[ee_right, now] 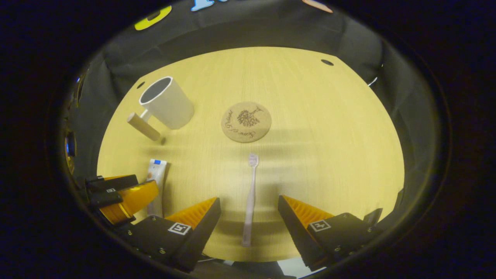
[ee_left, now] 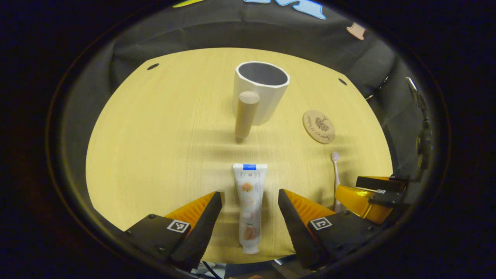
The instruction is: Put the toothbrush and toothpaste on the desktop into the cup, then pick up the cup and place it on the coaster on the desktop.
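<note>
A white toothpaste tube (ee_left: 248,205) lies flat on the wooden desktop between the fingers of my open left gripper (ee_left: 250,203); nothing presses on it. Beyond it stands a white cup (ee_left: 260,91) with a wooden peg handle (ee_left: 245,115) pointing toward me. A pale pink toothbrush (ee_right: 250,199) lies lengthwise between the fingers of my open right gripper (ee_right: 250,205), head pointing away. The round cork coaster (ee_right: 246,122) lies just past the brush head. In the right gripper view the cup (ee_right: 167,102) stands at the far left and the toothpaste (ee_right: 156,186) lies beside the other gripper (ee_right: 120,197).
The desktop (ee_right: 329,147) has small dark holes near its far corners (ee_right: 327,62). Black cloth walls close in behind and at both sides. In the left gripper view the coaster (ee_left: 318,126) and toothbrush (ee_left: 336,174) lie to the right, next to the other gripper (ee_left: 368,195).
</note>
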A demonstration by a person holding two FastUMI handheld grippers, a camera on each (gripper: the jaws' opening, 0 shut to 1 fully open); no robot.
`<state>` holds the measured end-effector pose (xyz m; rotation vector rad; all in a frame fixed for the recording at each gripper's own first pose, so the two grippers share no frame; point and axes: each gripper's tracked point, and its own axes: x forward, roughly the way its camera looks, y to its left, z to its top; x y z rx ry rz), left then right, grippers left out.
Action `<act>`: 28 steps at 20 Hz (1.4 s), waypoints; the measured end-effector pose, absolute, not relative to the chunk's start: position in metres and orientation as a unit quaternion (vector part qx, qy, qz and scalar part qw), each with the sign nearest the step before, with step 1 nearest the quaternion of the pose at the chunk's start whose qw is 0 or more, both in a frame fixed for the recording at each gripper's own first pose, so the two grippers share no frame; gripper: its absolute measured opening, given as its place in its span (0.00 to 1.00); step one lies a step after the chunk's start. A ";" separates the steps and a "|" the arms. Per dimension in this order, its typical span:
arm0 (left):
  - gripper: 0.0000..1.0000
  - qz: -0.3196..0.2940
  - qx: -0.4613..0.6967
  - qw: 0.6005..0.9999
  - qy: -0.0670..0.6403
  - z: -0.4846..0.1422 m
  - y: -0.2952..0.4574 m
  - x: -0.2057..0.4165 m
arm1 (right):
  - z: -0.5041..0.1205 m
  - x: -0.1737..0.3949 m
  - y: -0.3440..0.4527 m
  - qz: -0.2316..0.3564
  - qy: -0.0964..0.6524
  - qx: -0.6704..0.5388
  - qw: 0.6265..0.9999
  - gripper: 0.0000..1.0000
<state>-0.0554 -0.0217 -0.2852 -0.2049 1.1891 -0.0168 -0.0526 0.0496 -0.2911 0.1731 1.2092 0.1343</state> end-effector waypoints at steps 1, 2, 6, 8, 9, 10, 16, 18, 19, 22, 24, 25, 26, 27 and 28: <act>0.97 -0.009 -0.091 0.819 0.566 -0.290 -0.021 -0.056 | -0.295 -0.054 0.051 0.064 0.574 0.078 0.813 0.95; 0.94 -0.010 -0.087 0.816 0.572 -0.293 -0.021 -0.057 | -0.299 -0.055 0.050 0.062 0.580 0.071 0.809 0.95; 0.90 -0.015 -0.071 0.805 0.588 -0.300 -0.020 -0.060 | -0.310 -0.066 0.054 0.067 0.614 0.061 0.784 0.86; 0.82 -0.016 -0.074 0.799 0.596 -0.306 -0.022 -0.064 | -0.313 -0.068 0.057 0.068 0.619 0.060 0.780 0.74; 0.77 -0.015 -0.075 0.796 0.600 -0.308 -0.022 -0.066 | -0.316 -0.070 0.056 0.068 0.622 0.058 0.778 0.70; 0.72 -0.014 -0.074 0.794 0.603 -0.311 -0.021 -0.068 | -0.318 -0.070 0.053 0.061 0.622 0.051 0.779 0.71; 0.51 -0.019 -0.051 0.799 0.599 -0.312 -0.018 -0.064 | -0.318 -0.067 0.044 0.049 0.621 0.044 0.781 0.25; 0.45 -0.013 -0.053 0.801 0.597 -0.313 -0.018 -0.065 | -0.324 -0.065 0.047 0.052 0.616 0.047 0.785 0.25; 0.39 -0.018 -0.049 0.804 0.592 -0.312 -0.018 -0.063 | -0.319 -0.070 0.046 0.059 0.619 0.044 0.782 0.10; 0.29 -0.020 -0.046 0.810 0.585 -0.312 -0.017 -0.063 | -0.318 -0.070 0.047 0.067 0.607 0.043 0.791 0.11; 0.29 -0.025 -0.050 0.813 0.580 -0.312 -0.017 -0.063 | -0.318 -0.070 0.046 0.072 0.603 0.044 0.793 0.06; 0.29 -0.024 -0.053 0.815 0.577 -0.311 -0.017 -0.063 | -0.317 -0.068 0.046 0.072 0.597 0.048 0.797 0.06; 0.29 -0.022 -0.058 0.818 0.572 -0.310 -0.016 -0.062 | -0.316 -0.067 0.046 0.074 0.594 0.052 0.799 0.06; 0.29 -0.021 -0.064 0.821 0.567 -0.309 -0.015 -0.062 | -0.315 -0.067 0.047 0.076 0.591 0.056 0.801 0.05; 0.29 -0.018 -0.071 0.824 0.561 -0.308 -0.015 -0.062 | -0.311 -0.066 0.047 0.078 0.585 0.060 0.805 0.05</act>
